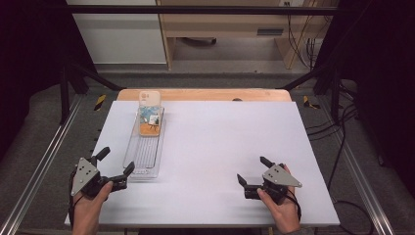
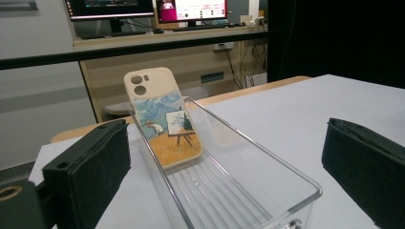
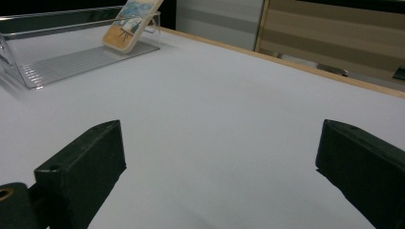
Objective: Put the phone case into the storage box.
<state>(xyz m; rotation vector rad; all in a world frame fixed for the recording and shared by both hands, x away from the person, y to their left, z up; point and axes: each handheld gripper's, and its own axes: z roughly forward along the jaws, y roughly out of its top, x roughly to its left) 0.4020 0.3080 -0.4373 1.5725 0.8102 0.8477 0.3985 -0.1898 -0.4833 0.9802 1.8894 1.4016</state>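
Propped against clear tray's [image 1: 145,156] far end, painted phone case [image 1: 149,113], both grippers' fingers apart.

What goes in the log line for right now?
left gripper: open, near clear plastic tray | right gripper: open, over white table | painted phone case: leaning in tray

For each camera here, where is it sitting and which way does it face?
High view: above the near edge, looking forward and down on the table; both hands, left claw, right claw.
Left gripper view: on the left claw, facing the clear tray and phone case; open jaws.
Right gripper view: on the right claw, low across the table; open jaws.
Shared: tray and case.
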